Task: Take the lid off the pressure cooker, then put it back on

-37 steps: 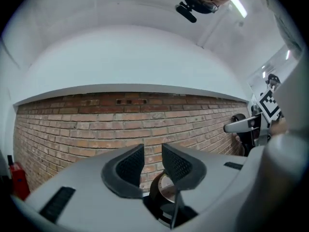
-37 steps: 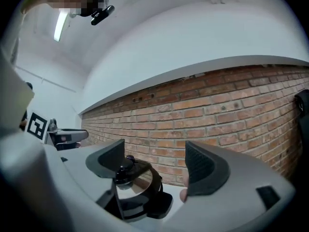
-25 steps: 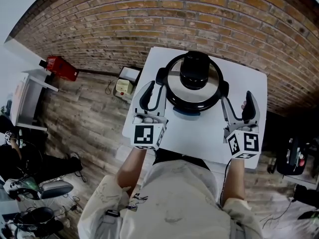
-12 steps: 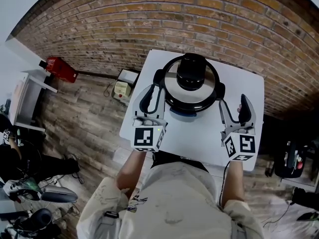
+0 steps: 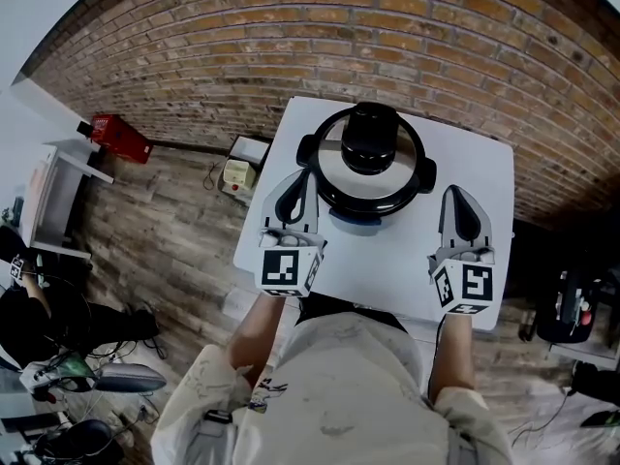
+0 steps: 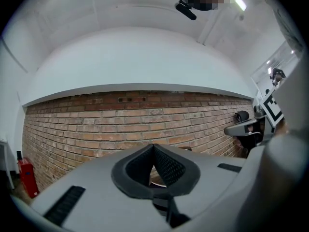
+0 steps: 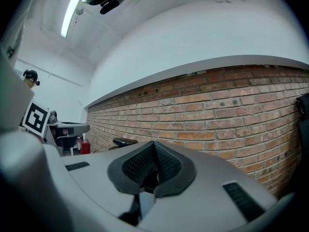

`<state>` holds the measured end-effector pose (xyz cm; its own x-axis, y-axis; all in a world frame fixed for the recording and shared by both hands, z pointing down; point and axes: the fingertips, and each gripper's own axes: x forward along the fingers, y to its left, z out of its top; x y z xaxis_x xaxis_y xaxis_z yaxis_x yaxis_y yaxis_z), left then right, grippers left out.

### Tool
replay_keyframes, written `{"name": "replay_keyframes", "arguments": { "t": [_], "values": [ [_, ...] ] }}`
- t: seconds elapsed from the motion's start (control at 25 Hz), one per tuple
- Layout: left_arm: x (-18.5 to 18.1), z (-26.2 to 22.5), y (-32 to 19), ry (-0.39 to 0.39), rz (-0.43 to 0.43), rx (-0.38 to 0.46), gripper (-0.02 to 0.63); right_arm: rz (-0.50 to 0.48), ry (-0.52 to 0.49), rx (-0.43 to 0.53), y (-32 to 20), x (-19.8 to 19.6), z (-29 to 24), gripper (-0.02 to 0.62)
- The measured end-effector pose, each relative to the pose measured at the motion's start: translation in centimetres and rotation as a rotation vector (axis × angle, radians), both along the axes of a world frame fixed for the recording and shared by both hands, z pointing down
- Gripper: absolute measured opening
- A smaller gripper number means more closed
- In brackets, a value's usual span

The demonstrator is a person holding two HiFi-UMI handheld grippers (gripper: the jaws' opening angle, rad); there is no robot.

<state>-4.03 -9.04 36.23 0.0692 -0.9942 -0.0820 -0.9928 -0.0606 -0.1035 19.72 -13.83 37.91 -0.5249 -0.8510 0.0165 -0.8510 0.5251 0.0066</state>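
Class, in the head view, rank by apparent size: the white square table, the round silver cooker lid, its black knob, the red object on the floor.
1. white square table
2. round silver cooker lid
3. black knob and red object look alike; the object lies farther off, so unranked.

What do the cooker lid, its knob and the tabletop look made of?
Cooker lid: likely polished or brushed metal, silvery with a bright sheen. Knob: probably black plastic, with a glossy highlight. Tabletop: smooth matte white, maybe laminate or painted board; the look leaves it open.
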Motion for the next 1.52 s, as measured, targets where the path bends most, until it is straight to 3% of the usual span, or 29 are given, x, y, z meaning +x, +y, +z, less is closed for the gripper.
{"name": "replay_keyframes", "arguments": {
  "t": [1.52],
  "values": [
    [0.30,0.26,0.53,-0.010,-0.008,0.000,0.015,-0.014,0.033,-0.009,0.22,-0.31,0.37,0.017]
  ]
}}
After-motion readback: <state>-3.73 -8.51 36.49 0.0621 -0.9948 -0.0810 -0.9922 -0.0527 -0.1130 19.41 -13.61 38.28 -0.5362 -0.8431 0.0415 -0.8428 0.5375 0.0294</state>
